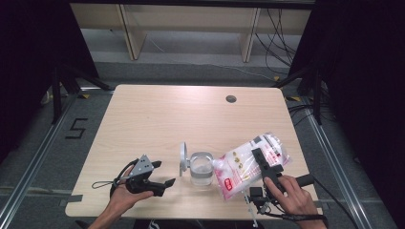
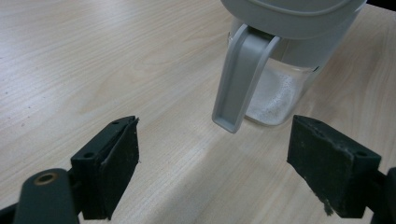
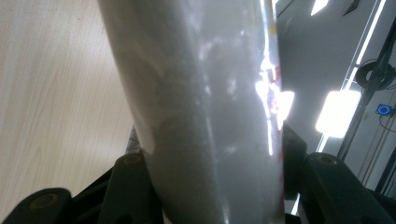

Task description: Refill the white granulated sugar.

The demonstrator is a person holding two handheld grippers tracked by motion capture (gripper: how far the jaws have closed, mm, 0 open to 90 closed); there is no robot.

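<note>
Light wood table (image 1: 157, 119) w/ round cable hole (image 1: 231, 98) near far edge. Grey floor (image 1: 200, 71), black "5" mark (image 1: 76, 129) at left. Pale wooden shelving (image 1: 191, 19) behind, black curtains (image 1: 28, 62) both sides, loose cables (image 1: 279, 38) far right.

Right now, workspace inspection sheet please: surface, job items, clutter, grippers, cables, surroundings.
Surface: light wood table, round grommet hole near the far edge.
Job's things: clear jar with flip lid open, white grains inside; plastic bag of white contents tilted toward the jar.
Clutter: nothing seen.
Grippers: left gripper open, empty, beside the jar; right gripper shut on the bag.
Cables: gripper cable at the near edge; loose cables on the floor beyond.
Surroundings: dark curtains, wooden shelving behind.
</note>
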